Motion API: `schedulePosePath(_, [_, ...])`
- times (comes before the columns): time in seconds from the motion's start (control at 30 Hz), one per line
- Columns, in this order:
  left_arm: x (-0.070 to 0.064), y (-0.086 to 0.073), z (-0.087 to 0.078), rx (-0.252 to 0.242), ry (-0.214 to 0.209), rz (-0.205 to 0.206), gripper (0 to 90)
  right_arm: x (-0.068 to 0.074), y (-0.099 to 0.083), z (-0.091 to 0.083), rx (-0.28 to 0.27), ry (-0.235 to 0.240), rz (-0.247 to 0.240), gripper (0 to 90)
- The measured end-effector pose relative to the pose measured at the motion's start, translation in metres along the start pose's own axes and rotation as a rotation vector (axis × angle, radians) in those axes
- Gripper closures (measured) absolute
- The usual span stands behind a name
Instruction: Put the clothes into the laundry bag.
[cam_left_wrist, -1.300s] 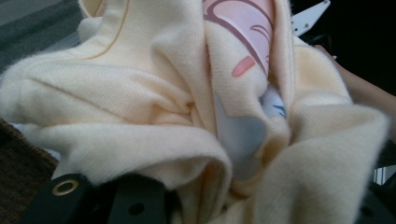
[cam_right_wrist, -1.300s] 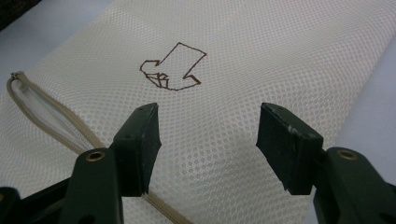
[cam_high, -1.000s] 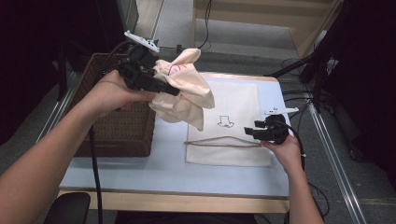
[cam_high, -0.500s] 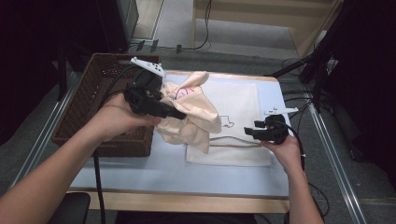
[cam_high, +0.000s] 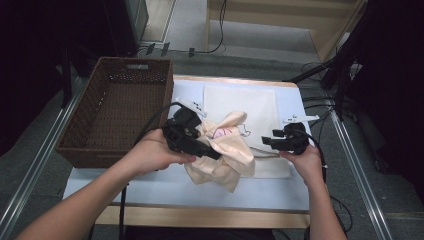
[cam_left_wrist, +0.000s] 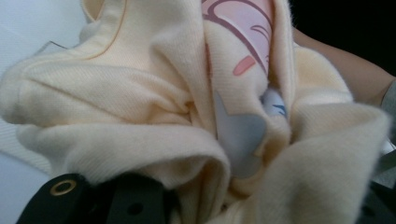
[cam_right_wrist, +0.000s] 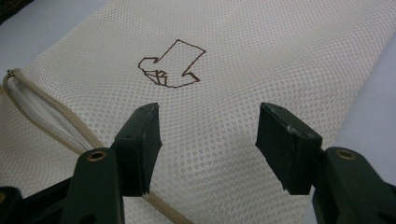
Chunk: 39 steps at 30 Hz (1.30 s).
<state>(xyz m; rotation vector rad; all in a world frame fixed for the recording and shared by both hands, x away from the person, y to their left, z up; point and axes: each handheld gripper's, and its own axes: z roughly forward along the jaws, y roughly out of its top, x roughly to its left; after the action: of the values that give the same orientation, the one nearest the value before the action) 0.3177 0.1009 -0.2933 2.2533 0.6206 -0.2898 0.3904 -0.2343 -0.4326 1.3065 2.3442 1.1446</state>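
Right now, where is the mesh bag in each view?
High view: the mesh bag lies flat right of the basket, partly under the cream garment.
Left gripper view: I can't make it out behind the garment.
Right gripper view: it lies under the open right gripper.
Shared landmark: the bag's brown drawing.

The table (cam_high: 150, 185) carries a brown wicker basket (cam_high: 120, 107) at its left edge and a white mesh bag (cam_high: 250, 107) toward its right edge.
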Motion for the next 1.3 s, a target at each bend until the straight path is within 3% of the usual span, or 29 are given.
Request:
schedulePosePath(0.2, [0.010, -0.010, 0.036, 0.013, 0.021, -0.018, 60.5, -0.001, 0.000, -0.002, -0.010, 0.001, 0.003, 41.0])
schedulePosePath(0.37, [0.020, -0.021, 0.060, -0.027, -0.020, -0.087, 60.6, -0.001, 0.000, -0.002, -0.017, 0.001, -0.008, 42.9])
schedulePosePath(0.47, [0.022, -0.027, 0.076, -0.007, 0.025, -0.057, 60.7, 0.000, 0.000, -0.002, -0.020, 0.001, -0.016, 43.4])
schedulePosePath(0.57, [0.022, -0.033, 0.086, -0.003, 0.030, -0.061, 60.9, 0.000, 0.000, -0.002, -0.024, 0.001, -0.020, 43.6])
schedulePosePath(0.73, [0.023, -0.041, 0.106, 0.032, 0.084, -0.033, 61.0, 0.000, -0.001, -0.002, -0.023, 0.001, -0.019, 43.9])
schedulePosePath(0.8, [0.028, -0.045, 0.113, 0.036, 0.071, -0.049, 61.0, 0.001, -0.001, -0.002, -0.024, 0.002, -0.018, 44.1])
schedulePosePath(0.97, [0.038, -0.055, 0.128, 0.050, 0.113, -0.046, 60.8, 0.001, -0.001, -0.002, -0.020, 0.005, -0.022, 45.3])
schedulePosePath(1.3, [0.047, -0.069, 0.143, 0.017, 0.140, -0.035, 57.4, 0.007, -0.001, 0.000, -0.013, 0.019, -0.053, 47.3])
